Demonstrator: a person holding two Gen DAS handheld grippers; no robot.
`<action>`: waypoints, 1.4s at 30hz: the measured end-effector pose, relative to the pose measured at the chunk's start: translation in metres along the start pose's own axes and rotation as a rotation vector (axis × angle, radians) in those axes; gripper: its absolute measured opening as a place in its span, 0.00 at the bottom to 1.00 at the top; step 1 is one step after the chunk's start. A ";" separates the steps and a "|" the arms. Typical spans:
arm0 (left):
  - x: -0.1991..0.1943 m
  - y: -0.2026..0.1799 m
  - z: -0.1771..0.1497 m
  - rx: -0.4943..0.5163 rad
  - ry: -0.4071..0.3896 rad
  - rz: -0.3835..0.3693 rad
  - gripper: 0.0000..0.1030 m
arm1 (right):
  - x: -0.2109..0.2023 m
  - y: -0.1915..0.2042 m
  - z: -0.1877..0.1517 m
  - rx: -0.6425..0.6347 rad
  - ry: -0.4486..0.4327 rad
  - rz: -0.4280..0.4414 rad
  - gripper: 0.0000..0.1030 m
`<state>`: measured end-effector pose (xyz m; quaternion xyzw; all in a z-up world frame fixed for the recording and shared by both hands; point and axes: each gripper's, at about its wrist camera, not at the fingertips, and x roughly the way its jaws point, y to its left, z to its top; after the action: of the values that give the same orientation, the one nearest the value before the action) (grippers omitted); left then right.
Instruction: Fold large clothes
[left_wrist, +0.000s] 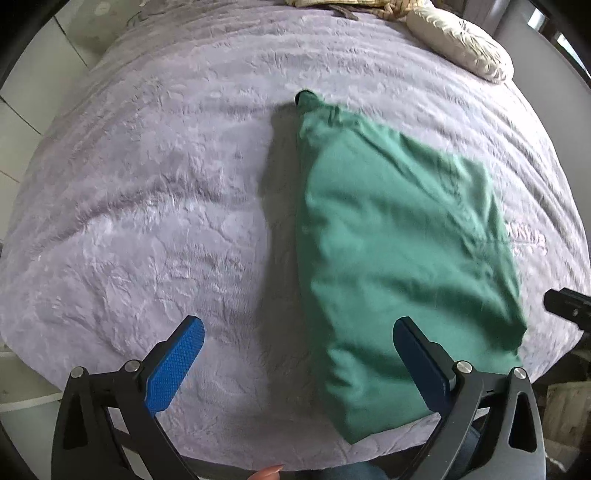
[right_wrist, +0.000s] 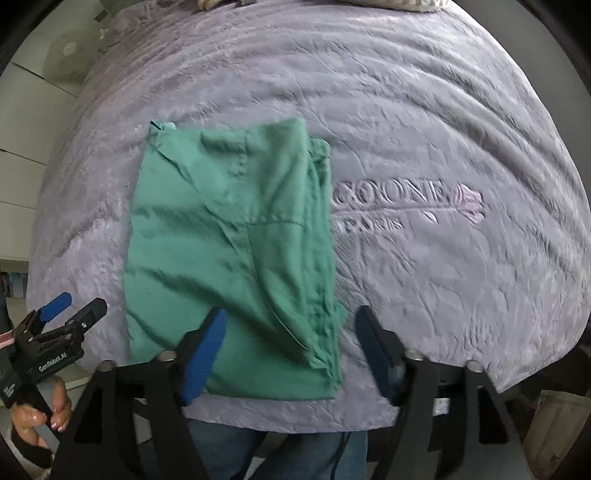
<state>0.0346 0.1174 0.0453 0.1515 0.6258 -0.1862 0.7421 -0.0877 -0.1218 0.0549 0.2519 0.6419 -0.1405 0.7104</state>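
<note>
A green garment (left_wrist: 399, 236) lies folded into a long rectangle on the lilac plush bedspread (left_wrist: 155, 206). My left gripper (left_wrist: 295, 332) hangs above the near edge of the bed, wide open, its left blue pad over bare blanket and its right pad over the garment's left part. In the right wrist view the same garment (right_wrist: 229, 240) lies flat, and my right gripper (right_wrist: 291, 332) stands open above its near right corner, with cloth below the gap and neither pad pressing on it. The left gripper (right_wrist: 75, 306) also shows at the far left, held in a hand.
A cream pillow (left_wrist: 461, 42) and crumpled bedding lie at the far head of the bed. Embossed lettering (right_wrist: 391, 199) marks the bedspread right of the garment. The person's jeans (right_wrist: 280, 450) stand against the near bed edge. Pale floor tiles (left_wrist: 22, 122) show on the left.
</note>
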 end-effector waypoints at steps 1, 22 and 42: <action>-0.001 0.000 0.001 -0.002 -0.002 0.003 1.00 | 0.002 0.005 0.002 -0.001 -0.001 -0.006 0.79; -0.012 -0.010 0.008 0.002 -0.024 0.065 1.00 | 0.004 0.014 0.007 0.011 -0.024 -0.101 1.00; -0.009 -0.008 0.008 -0.007 -0.009 0.069 1.00 | 0.005 0.016 0.011 0.003 -0.016 -0.103 1.00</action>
<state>0.0370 0.1074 0.0556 0.1696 0.6174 -0.1590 0.7515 -0.0691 -0.1137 0.0538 0.2187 0.6481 -0.1797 0.7070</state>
